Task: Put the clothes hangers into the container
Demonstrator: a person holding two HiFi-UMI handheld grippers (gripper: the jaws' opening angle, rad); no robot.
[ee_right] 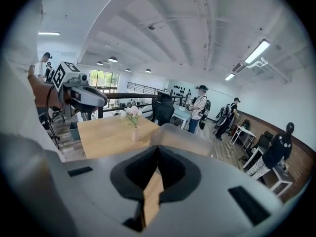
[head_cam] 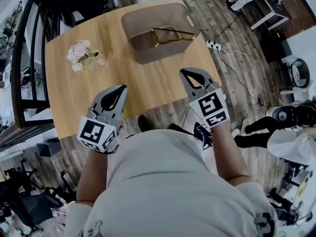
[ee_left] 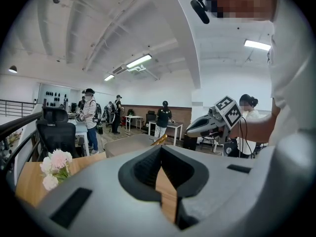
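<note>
Head view: hanger [head_cam: 174, 34] in container [head_cam: 143, 54], beyond right hand-held gripper [head_cam: 187, 72] (jaws together).

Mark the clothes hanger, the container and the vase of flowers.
clothes hanger [head_cam: 174, 31]: head view, on its upper bar.
container [head_cam: 143, 56]: head view, on its near wall.
vase of flowers [head_cam: 79, 53]: head view, on the blossoms.

No readable text, label, brand or number anywhere, only wordless black-and-white square markers [head_cam: 213, 108] on both cubes [head_cam: 97, 134]
</note>
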